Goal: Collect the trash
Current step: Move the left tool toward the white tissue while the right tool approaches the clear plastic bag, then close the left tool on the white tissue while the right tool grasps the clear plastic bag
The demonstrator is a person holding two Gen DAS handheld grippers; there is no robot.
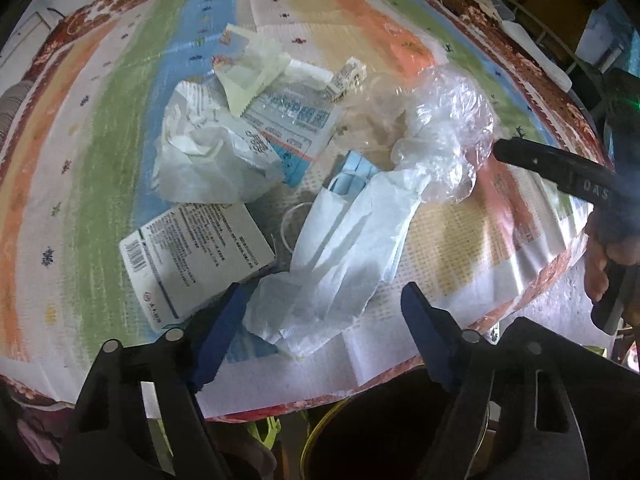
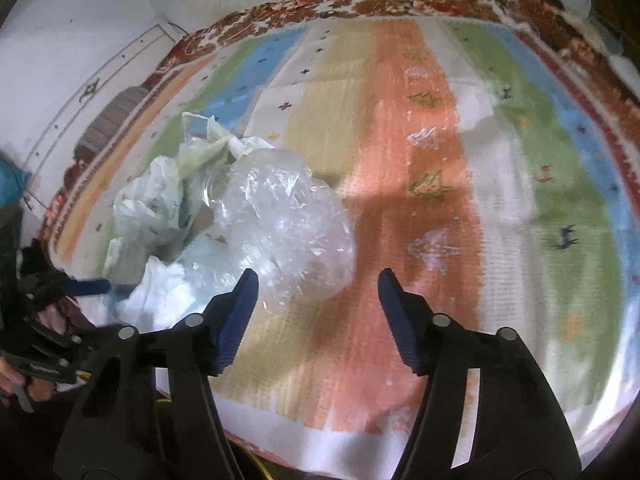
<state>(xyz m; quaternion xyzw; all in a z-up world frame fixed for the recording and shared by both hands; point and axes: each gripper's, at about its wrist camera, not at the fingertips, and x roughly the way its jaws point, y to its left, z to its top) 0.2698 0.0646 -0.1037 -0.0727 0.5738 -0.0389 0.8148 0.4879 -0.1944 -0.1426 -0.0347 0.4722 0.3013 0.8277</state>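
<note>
A heap of trash lies on the striped tablecloth point(image 1: 112, 128). It holds a crumpled white tissue point(image 1: 332, 264), a white printed box point(image 1: 192, 256), a white plastic bag point(image 1: 208, 148), a clear crumpled plastic bag point(image 1: 444, 136) and a blue face mask point(image 1: 354, 176). My left gripper point(image 1: 320, 300) is open, its jaws either side of the near end of the tissue. My right gripper point(image 2: 316, 292) is open and empty, just right of the clear plastic bag point(image 2: 280, 216). It shows from the side in the left wrist view point(image 1: 504, 148).
A dark bin with a yellow rim point(image 1: 360, 436) stands below the table's near edge. A small printed carton point(image 1: 348, 76) lies behind the heap. A white wall point(image 2: 80, 20) runs behind the table. The left gripper shows at the left edge point(image 2: 80, 286).
</note>
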